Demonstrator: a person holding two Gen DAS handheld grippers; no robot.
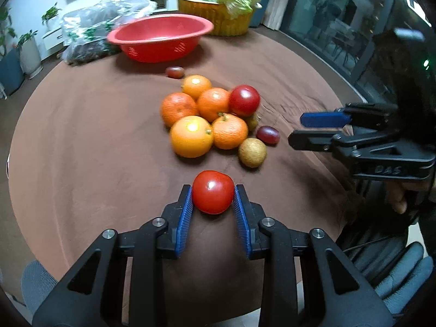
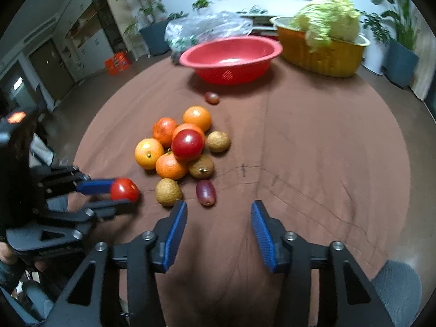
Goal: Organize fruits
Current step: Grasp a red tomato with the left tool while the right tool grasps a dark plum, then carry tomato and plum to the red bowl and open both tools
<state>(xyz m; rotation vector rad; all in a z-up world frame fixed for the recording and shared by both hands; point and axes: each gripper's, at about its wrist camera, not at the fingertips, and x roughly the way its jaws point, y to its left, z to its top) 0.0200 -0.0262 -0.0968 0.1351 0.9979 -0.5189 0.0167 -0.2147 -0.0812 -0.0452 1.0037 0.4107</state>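
Note:
My left gripper (image 1: 213,193) is shut on a red tomato (image 1: 213,192), held just above the brown tablecloth; it also shows in the right wrist view (image 2: 124,189). Ahead lies a pile of several oranges (image 1: 191,136), a second red tomato (image 1: 244,100) on top, brown longans (image 1: 252,152) and a purple grape (image 1: 268,135). Another grape (image 1: 174,72) lies apart, near the red basket (image 1: 160,38). My right gripper (image 2: 219,212) is open and empty, just short of a grape (image 2: 206,192) and a longan (image 2: 168,192). It shows at the right in the left wrist view (image 1: 299,129).
A yellow basin (image 2: 321,51) holding a napa cabbage (image 2: 329,19) stands at the back right. A clear plastic bag (image 2: 207,27) lies behind the red basket (image 2: 231,54). The round table's edge (image 2: 403,141) curves close on both sides. Potted plants stand beyond.

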